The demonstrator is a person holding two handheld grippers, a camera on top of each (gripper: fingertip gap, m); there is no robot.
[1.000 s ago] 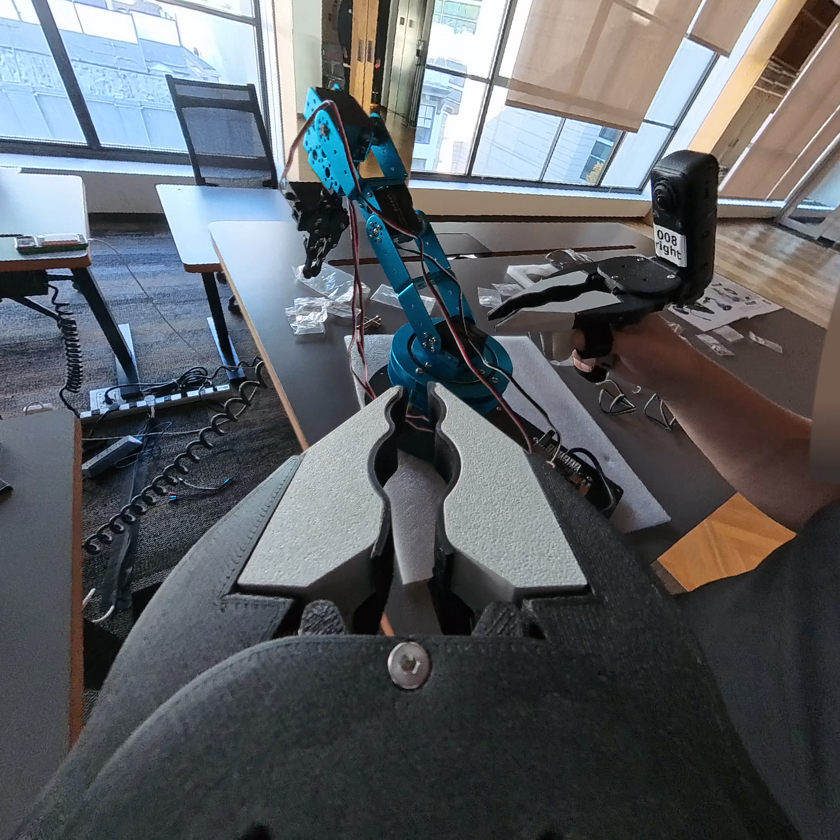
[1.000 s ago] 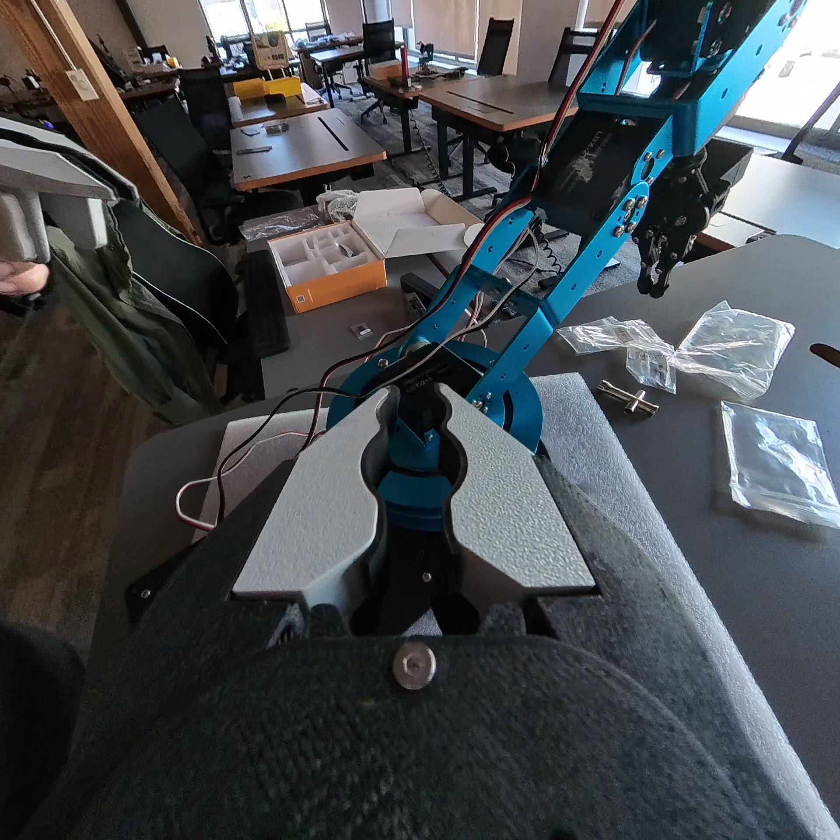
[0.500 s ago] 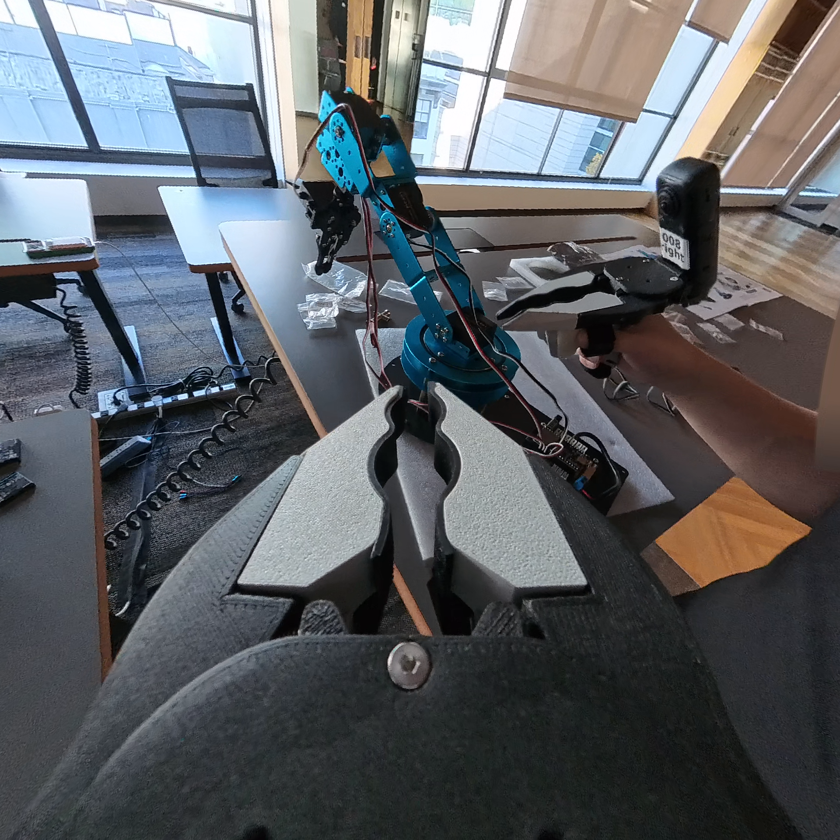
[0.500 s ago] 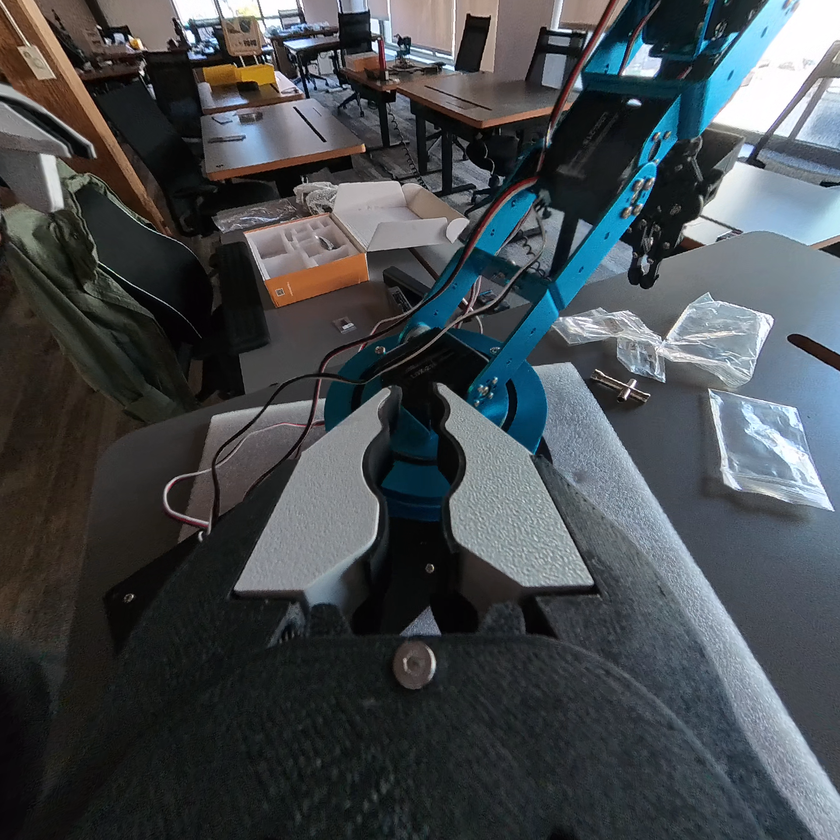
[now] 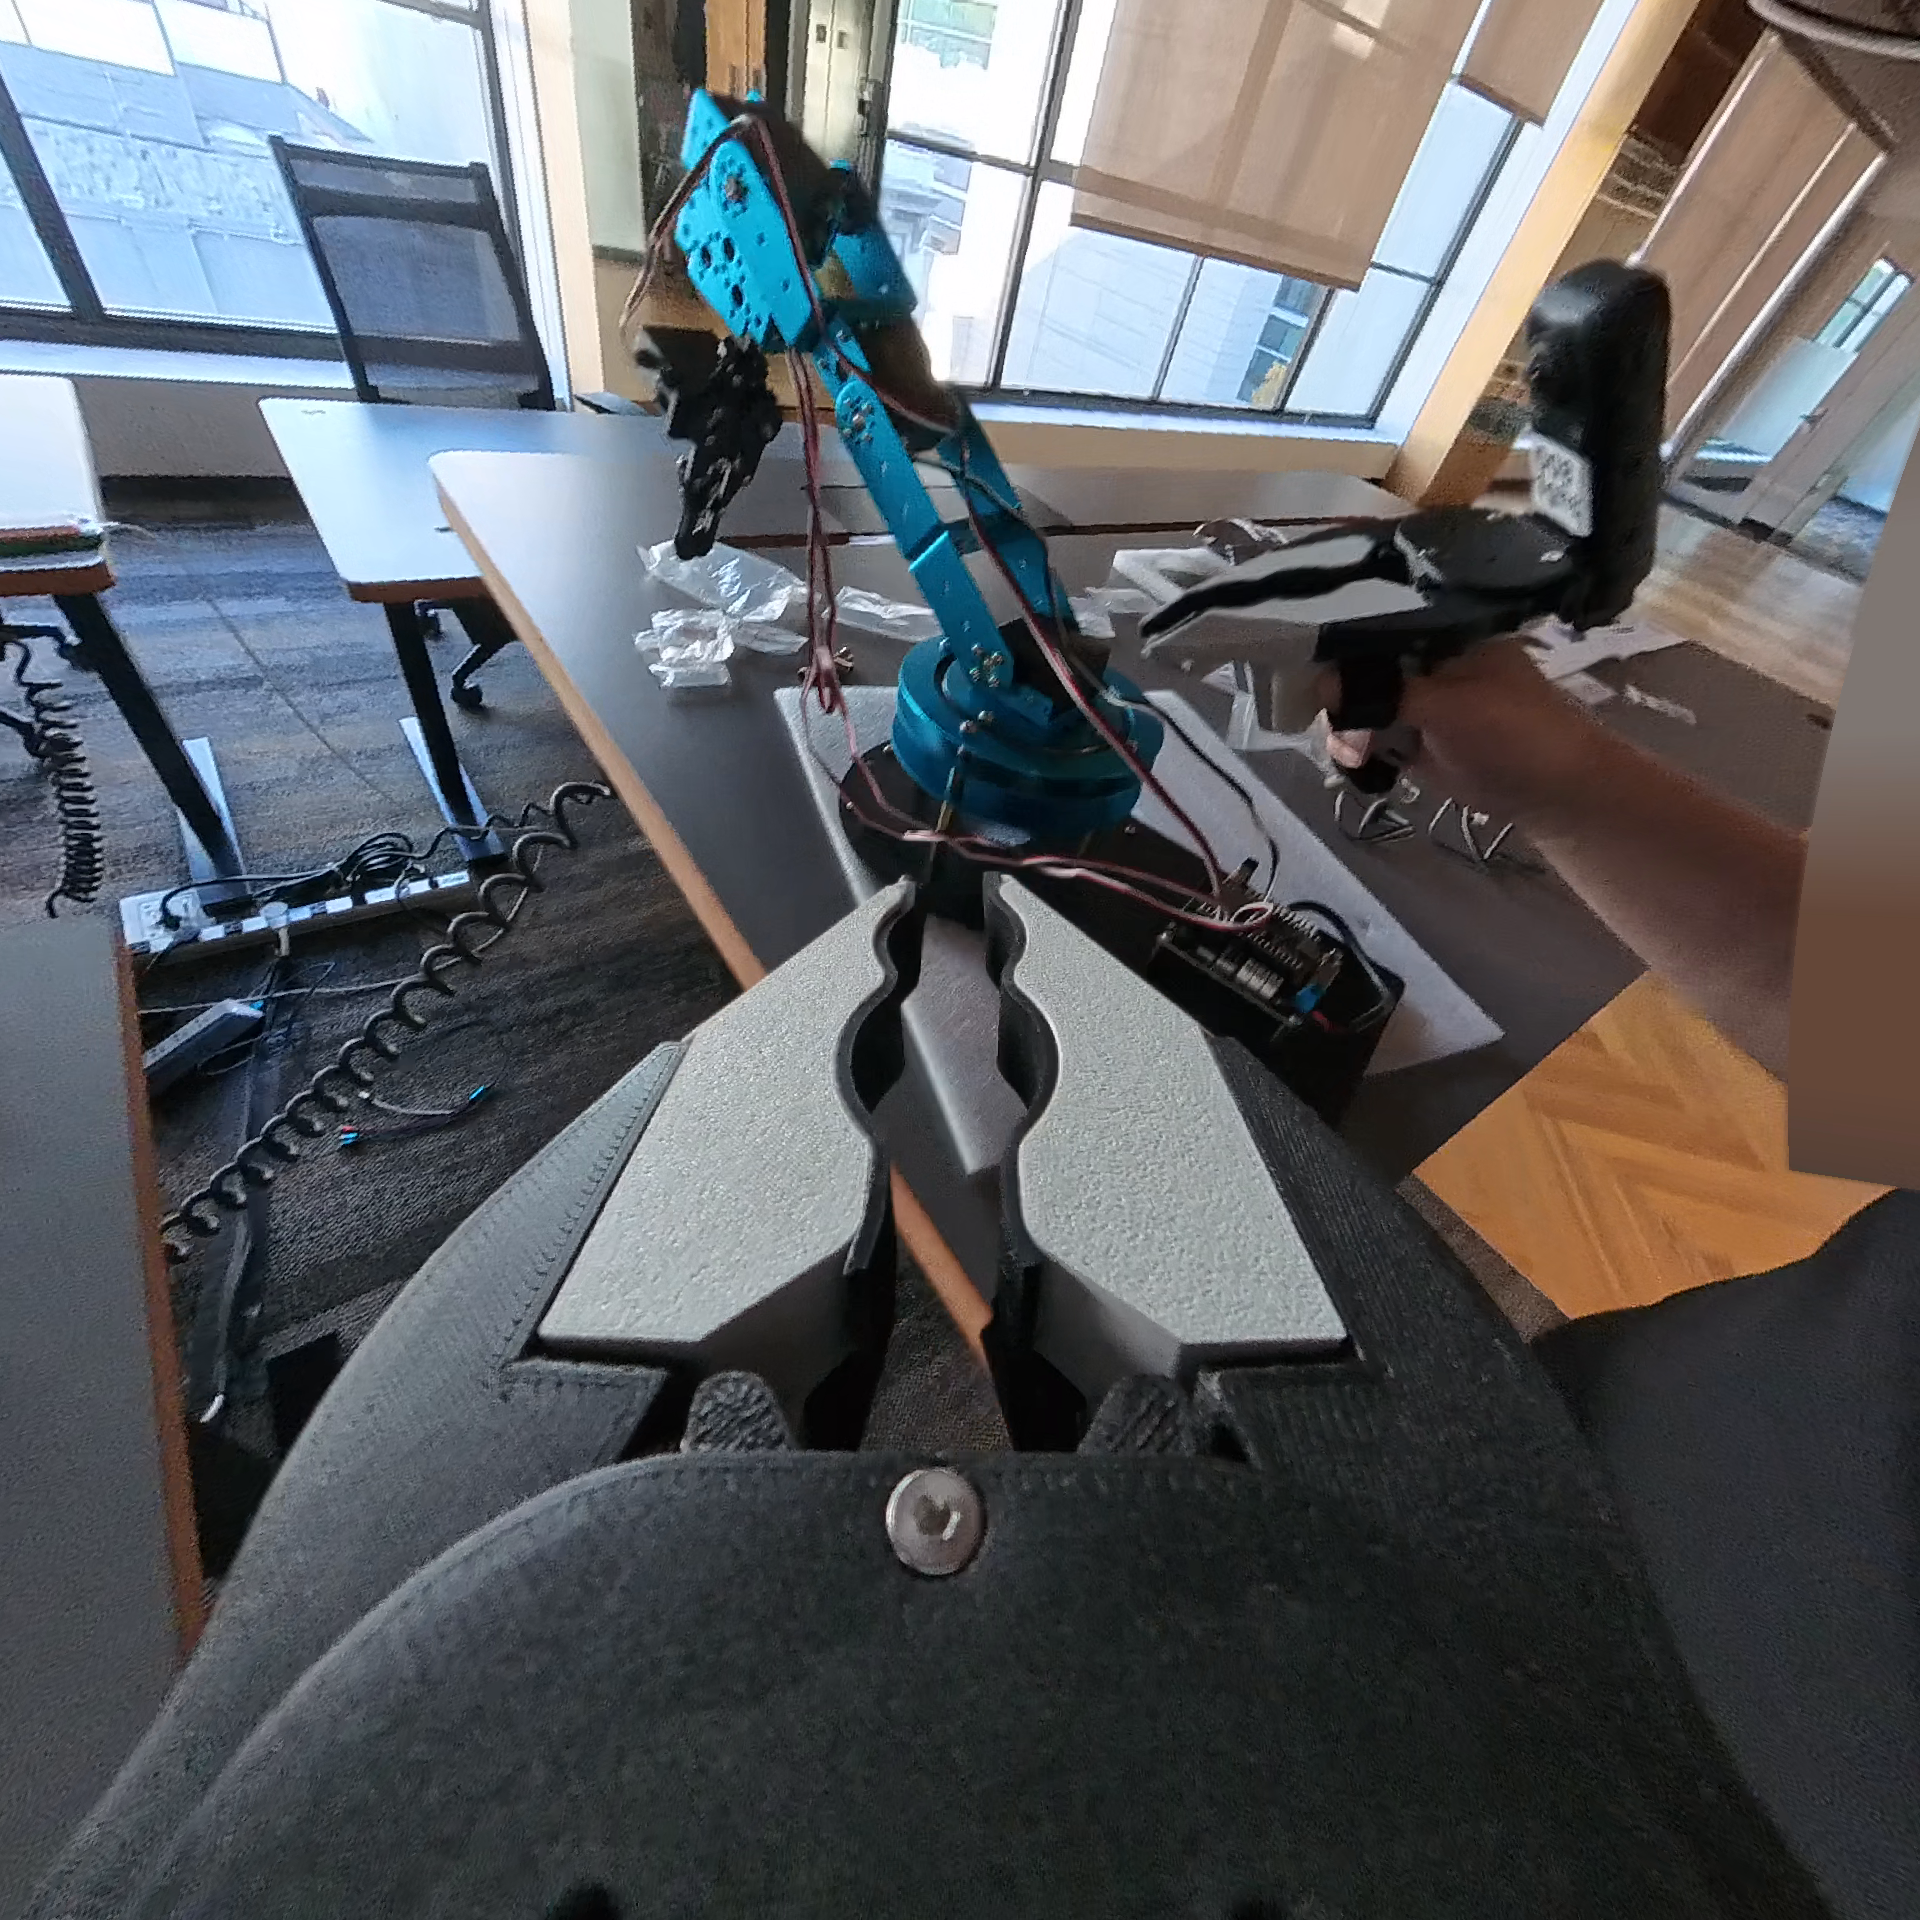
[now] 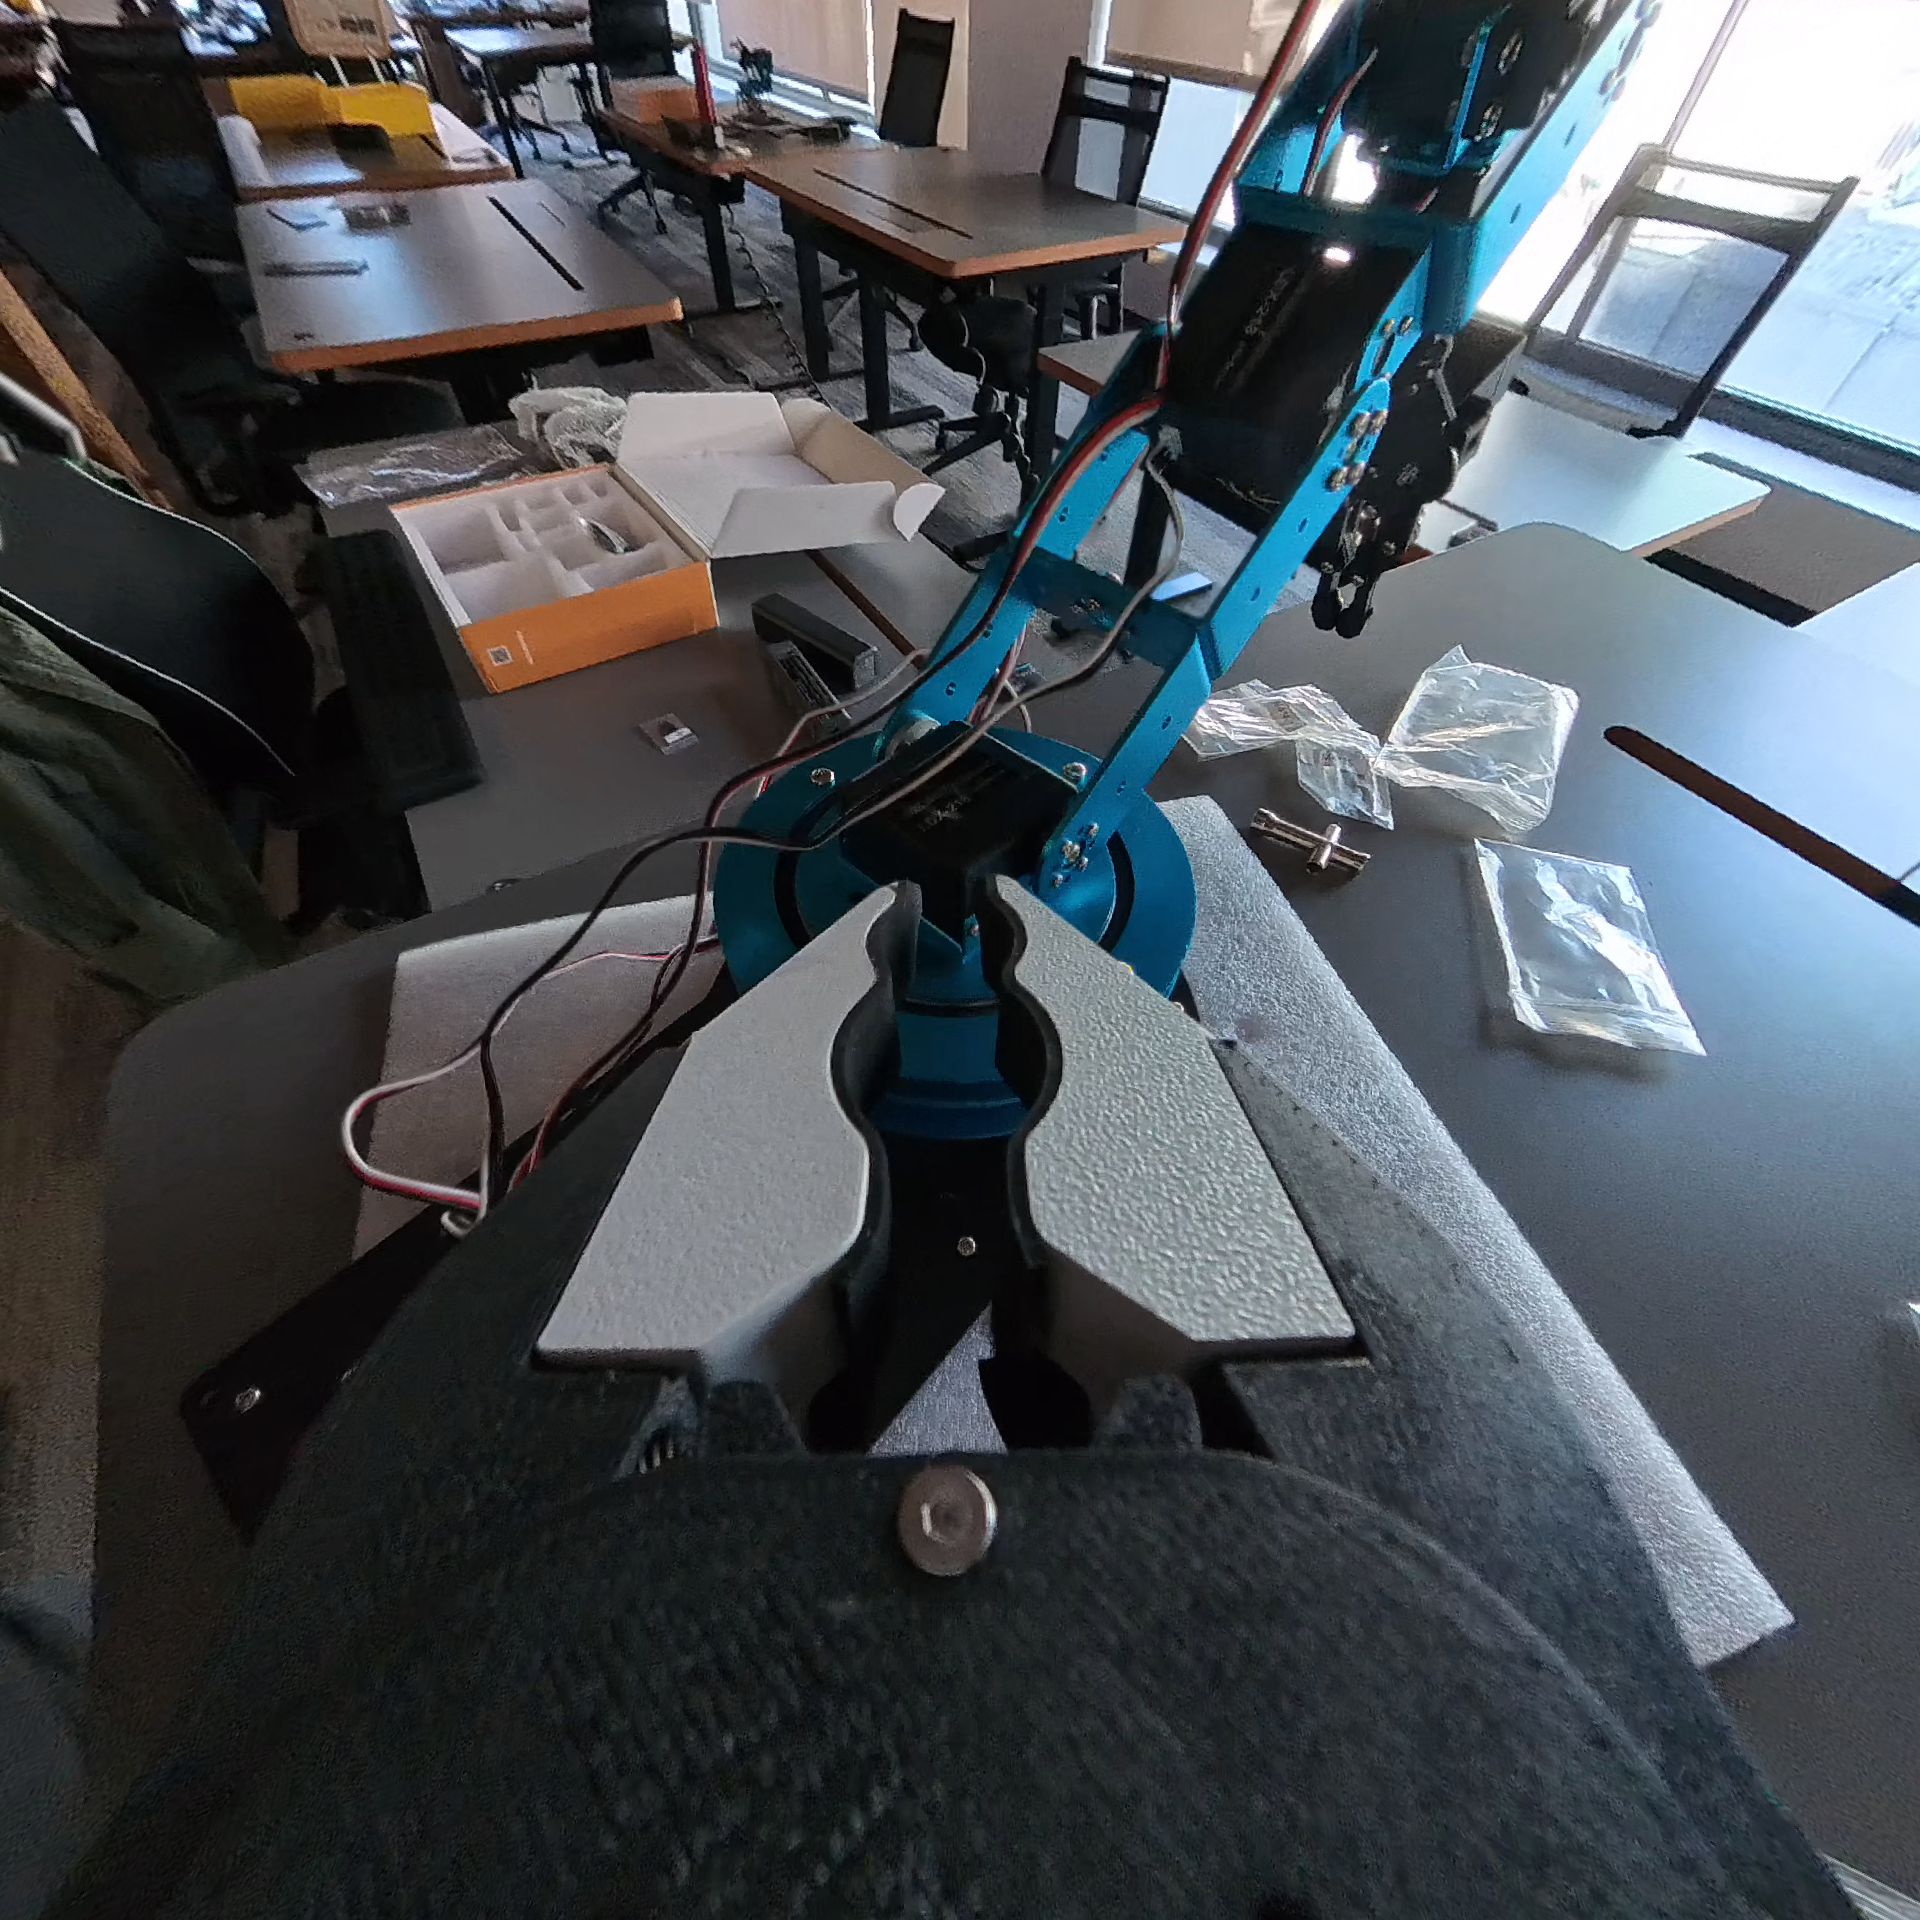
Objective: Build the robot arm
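The left gripper (image 5: 949,904) hangs off the table's (image 5: 623,623) near edge with its jaws a narrow slit apart and nothing between them, tips aimed at the foam pad (image 5: 1226,790) ahead. On that pad stands a blue arm (image 5: 935,540) on a round blue base (image 5: 1023,743), leaning left, its black claw (image 5: 717,457) hanging above clear bags (image 5: 717,603). Red and black wires (image 5: 1143,790) run from it to a black circuit board (image 5: 1273,961) at the pad's near right corner. Right of the base, the right gripper (image 5: 1164,623) is held in a hand (image 5: 1455,727), its tips close to the base but apart from it. In the right wrist view the right gripper (image 6: 951,899) also shows a slim gap, empty, with the base (image 6: 790,883) just beyond its tips; I cannot tell whether they touch. To the left sits an open orange box (image 6: 582,613); to the right lie a metal cross wrench (image 6: 1309,831) and the bags (image 6: 1475,727).
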